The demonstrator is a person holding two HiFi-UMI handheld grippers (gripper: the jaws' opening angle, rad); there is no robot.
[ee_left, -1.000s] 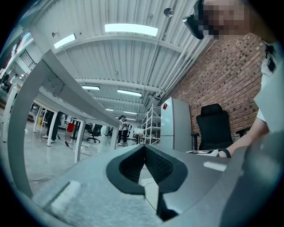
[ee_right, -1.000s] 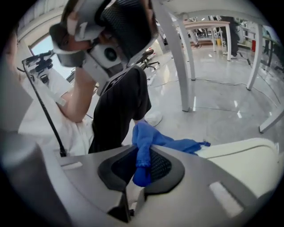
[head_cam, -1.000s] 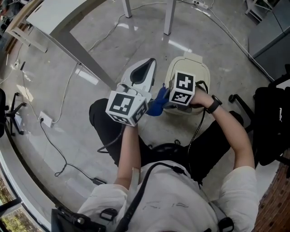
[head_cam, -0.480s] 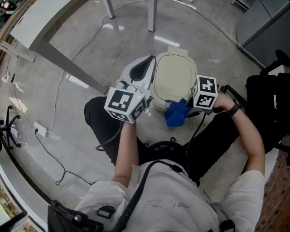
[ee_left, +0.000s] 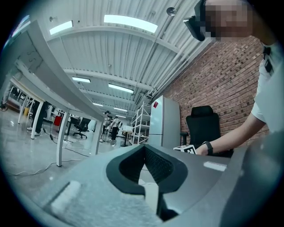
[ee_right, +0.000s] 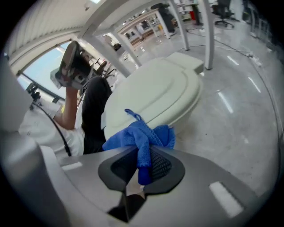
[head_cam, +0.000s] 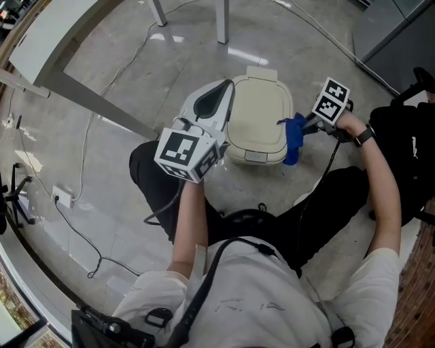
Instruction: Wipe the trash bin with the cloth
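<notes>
The cream trash bin (head_cam: pixel 257 117) stands on the floor with its lid down, between the person's knees; the right gripper view shows it too (ee_right: pixel 155 95). A blue cloth (head_cam: pixel 294 137) hangs against the bin's right side. My right gripper (head_cam: pixel 304 129) is shut on the cloth (ee_right: pixel 143 135), which is bunched out between the jaws (ee_right: pixel 141 155). My left gripper (head_cam: pixel 223 95) is held just left of the bin, near lid height, apart from the cloth. Its jaws (ee_left: pixel 144 153) are shut with nothing between them.
A white table with metal legs (head_cam: pixel 222 19) stands beyond the bin. Cables (head_cam: pixel 81 224) and a power strip (head_cam: pixel 60 197) lie on the floor at the left. A black office chair (head_cam: pixel 408 156) is close at the right.
My right gripper has carried the cloth from the bin's near left corner, round its front, to its right side. The left gripper has barely moved.
</notes>
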